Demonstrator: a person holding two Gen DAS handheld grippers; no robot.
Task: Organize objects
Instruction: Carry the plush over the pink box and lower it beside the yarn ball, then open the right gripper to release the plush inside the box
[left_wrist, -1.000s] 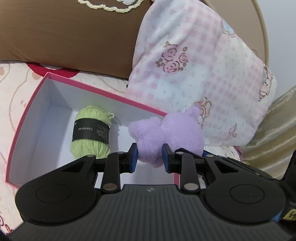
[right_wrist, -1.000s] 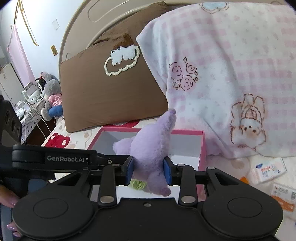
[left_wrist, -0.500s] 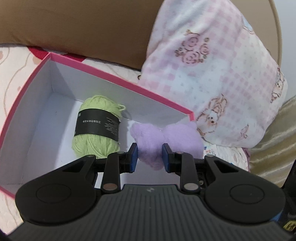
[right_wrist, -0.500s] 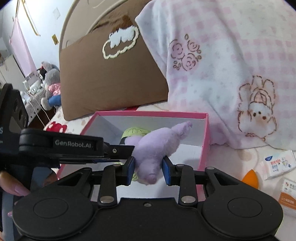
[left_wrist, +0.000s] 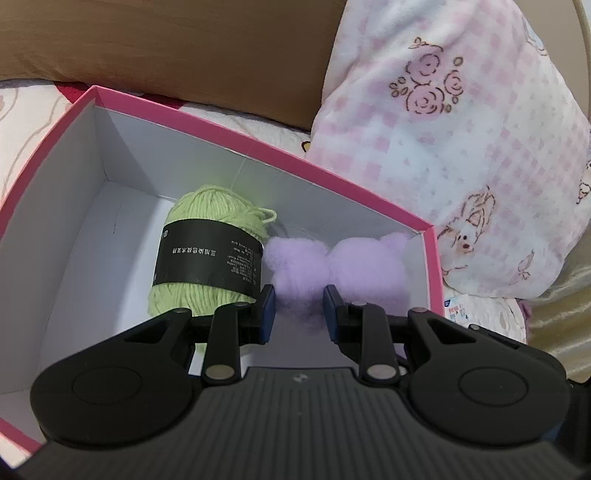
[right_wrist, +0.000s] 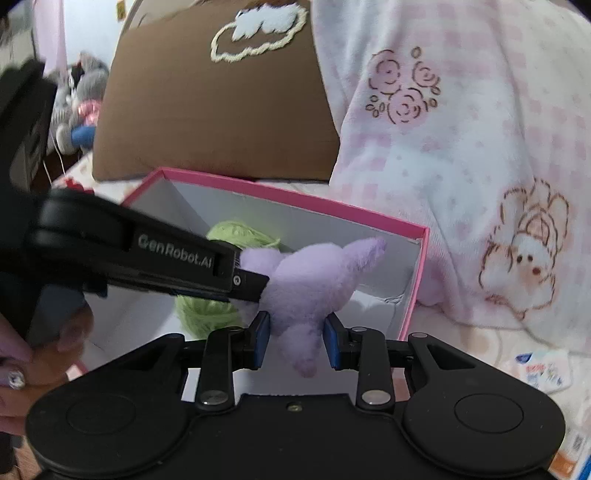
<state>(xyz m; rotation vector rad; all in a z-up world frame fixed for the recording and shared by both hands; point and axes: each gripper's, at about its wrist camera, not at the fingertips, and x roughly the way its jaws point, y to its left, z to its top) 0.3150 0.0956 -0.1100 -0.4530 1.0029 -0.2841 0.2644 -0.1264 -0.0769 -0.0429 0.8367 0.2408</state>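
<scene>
Left wrist view shows both hand-held grippers (left_wrist: 299, 314) (right_wrist: 296, 339) clamped on the purple plush toy (left_wrist: 332, 266) inside the pink box (left_wrist: 332, 177) beside the green yarn (left_wrist: 210, 254); settle it fully before letting go.

1. 1 pink box (left_wrist: 332, 173) is seen.
2. 1 green yarn ball (left_wrist: 210, 254) is counted.
3. 1 purple plush toy (right_wrist: 314, 280) is counted.
4. 2 pillows are seen: 1 brown pillow (right_wrist: 221, 118), 1 pink checked pillow (right_wrist: 461, 147).
5. 2 tools are seen: left tool (left_wrist: 298, 314), right tool (right_wrist: 297, 341).

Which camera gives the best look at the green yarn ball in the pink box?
The left wrist view: the green yarn ball lies nearly whole, black label readable. In the right wrist view the left gripper and purple plush toy hide most of it.
</scene>
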